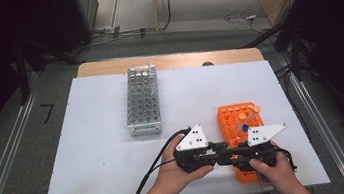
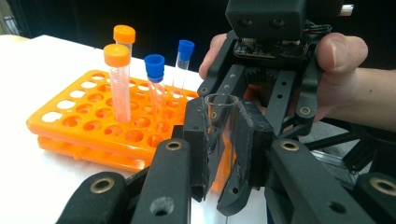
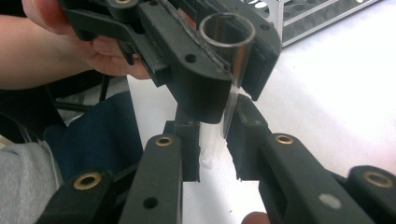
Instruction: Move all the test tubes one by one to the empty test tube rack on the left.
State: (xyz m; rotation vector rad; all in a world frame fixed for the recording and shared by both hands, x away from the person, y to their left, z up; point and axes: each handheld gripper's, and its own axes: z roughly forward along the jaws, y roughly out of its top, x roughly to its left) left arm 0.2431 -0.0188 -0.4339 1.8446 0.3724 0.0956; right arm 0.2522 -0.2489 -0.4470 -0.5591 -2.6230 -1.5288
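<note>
Clear open-topped glass tube (image 2: 219, 122) being passed mid-air, left gripper (image 2: 223, 154) clamped high, right gripper (image 3: 215, 140) clamped low; next needing right's release, then racking in orange plastic rack (image 2: 88, 123).

Bright table, dark surroundings, soft close-ups

Even overhead light is washing the white table (image 1: 109, 135) almost flat, with only faint shadows, while the room's sides are sinking into black. The high view is looking soft and low in detail. In both gripper views the nearest black jaws are blurring at the bottom edge, the clear tube (image 2: 219, 126) is catching pale glints, and the orange rack (image 2: 84, 121) is glowing vividly.
</note>
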